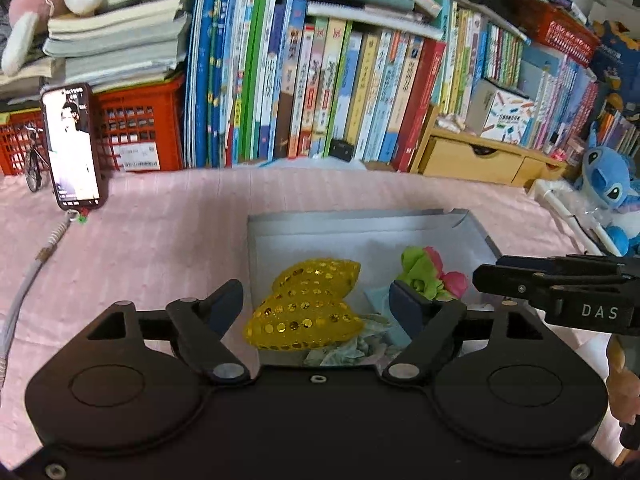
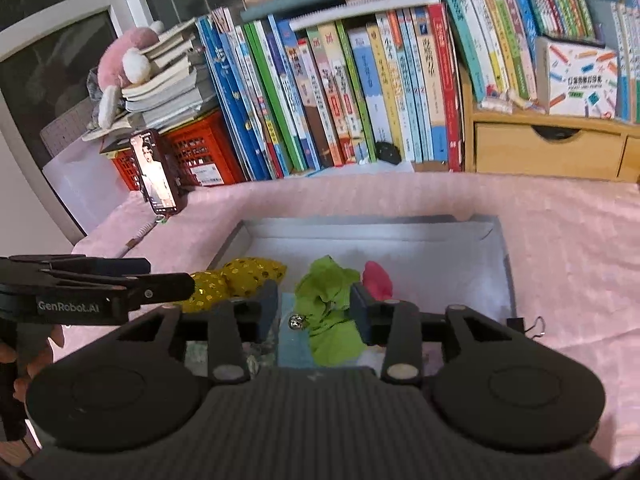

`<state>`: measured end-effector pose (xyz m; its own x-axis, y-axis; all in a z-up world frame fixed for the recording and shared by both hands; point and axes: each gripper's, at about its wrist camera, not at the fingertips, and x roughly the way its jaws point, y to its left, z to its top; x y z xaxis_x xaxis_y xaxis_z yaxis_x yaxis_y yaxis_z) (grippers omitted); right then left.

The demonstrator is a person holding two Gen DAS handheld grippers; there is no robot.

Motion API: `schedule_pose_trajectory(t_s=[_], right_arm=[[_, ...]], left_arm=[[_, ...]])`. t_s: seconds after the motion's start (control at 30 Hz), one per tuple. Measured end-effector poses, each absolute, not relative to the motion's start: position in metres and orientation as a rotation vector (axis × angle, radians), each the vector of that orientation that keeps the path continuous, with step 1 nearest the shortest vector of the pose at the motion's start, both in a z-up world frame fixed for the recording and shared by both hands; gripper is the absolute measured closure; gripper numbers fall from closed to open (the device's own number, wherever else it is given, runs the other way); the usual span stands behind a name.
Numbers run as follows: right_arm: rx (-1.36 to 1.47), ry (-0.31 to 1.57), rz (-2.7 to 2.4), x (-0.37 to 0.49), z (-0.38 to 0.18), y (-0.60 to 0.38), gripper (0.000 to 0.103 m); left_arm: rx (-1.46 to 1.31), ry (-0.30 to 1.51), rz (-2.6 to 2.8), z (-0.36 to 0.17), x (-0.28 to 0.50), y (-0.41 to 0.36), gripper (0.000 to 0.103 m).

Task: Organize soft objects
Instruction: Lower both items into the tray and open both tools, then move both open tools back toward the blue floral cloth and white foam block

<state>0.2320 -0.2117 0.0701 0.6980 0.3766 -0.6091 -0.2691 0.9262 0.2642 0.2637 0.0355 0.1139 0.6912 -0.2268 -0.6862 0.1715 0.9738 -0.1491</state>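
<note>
Legible markings: "DAS" in white letters on the side of the right gripper [image 1: 492, 280], seen from the left wrist; "GenRobot.AI" in white on the side of the left gripper [image 2: 188, 280], seen from the right wrist. Book spines [image 1: 320, 92] carry print too blurred to read.

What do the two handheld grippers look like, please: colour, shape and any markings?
Both are matte black. The left gripper has two round discs, linked arms, dark blue pads; its side reads "GenRobot.AI". The right gripper looks alike, with a ribbed top; its side reads "DAS".
</note>
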Motion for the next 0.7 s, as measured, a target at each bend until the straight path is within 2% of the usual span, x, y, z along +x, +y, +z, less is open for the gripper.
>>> schedule_pose_trajectory(t_s=[0.37,0.7], right_arm=[[0.125,0.574,0.367,0.183,0.094,-0.226,0.021],[0.060,0.467,0.351,0.128,0.100,-0.238,0.014]], left_arm=[[-0.106,0.661,-0.257,0.136,0.216,0.048,0.015],[-0.119,0.585,-0.273,0.134,0.160,0.065,0.011]])
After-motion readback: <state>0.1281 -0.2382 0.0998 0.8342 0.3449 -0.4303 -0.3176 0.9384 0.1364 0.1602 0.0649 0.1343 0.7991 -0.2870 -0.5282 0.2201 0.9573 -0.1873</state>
